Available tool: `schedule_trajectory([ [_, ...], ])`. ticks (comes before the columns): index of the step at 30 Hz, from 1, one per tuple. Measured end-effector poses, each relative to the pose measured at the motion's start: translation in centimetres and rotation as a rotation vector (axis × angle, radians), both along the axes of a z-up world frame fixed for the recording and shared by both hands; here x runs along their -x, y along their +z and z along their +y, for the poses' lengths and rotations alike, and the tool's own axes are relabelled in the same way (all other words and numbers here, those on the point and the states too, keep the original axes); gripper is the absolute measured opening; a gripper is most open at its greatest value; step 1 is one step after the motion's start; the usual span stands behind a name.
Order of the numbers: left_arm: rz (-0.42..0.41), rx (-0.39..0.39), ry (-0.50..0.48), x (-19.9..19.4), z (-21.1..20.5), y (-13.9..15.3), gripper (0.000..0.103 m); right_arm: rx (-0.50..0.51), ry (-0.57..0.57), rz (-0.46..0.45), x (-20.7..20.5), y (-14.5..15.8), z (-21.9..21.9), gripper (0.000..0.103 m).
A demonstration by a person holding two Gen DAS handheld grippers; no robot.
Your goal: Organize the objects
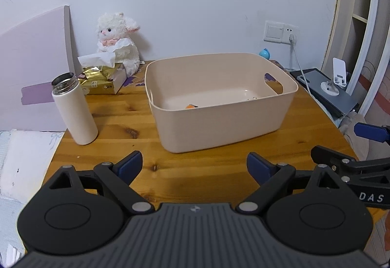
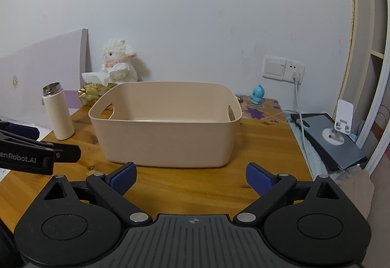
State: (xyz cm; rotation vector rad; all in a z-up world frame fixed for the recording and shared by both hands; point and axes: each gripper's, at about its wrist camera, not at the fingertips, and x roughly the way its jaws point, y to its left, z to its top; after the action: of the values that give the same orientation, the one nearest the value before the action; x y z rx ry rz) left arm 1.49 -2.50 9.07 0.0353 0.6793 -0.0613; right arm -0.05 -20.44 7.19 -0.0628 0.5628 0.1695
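A beige plastic bin (image 1: 226, 121) (image 2: 168, 138) with cut-out handles stands in the middle of the wooden table (image 1: 117, 119) (image 2: 263, 146). Something small and orange (image 1: 190, 106) lies on its floor, with a few tiny bits further right. My left gripper (image 1: 194, 167) hovers open just short of the bin's near wall, nothing between its blue pads. My right gripper (image 2: 191, 176) is also open and empty in front of the bin. Part of the right gripper shows at the right edge of the left wrist view.
A white lidless flask (image 1: 73, 109) (image 2: 57, 112) stands left of the bin. Behind it are a gold tissue box (image 1: 102, 81) and a white plush lamb (image 1: 118, 41). A blue figurine (image 2: 257, 95) sits at the back right. A tablet with a phone stand (image 2: 338, 131) lies off the table's right side.
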Motion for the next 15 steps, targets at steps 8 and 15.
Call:
schedule_trajectory([
  [8,0.007,-0.004,0.004,2.7,0.2,0.2,0.093,-0.008,0.011,0.007,1.9,0.0,0.2,0.098],
  [15,0.016,-0.01,-0.008,4.1,0.1,0.0,0.093,-0.006,0.009,0.026,3.0,-0.2,0.2,0.098],
])
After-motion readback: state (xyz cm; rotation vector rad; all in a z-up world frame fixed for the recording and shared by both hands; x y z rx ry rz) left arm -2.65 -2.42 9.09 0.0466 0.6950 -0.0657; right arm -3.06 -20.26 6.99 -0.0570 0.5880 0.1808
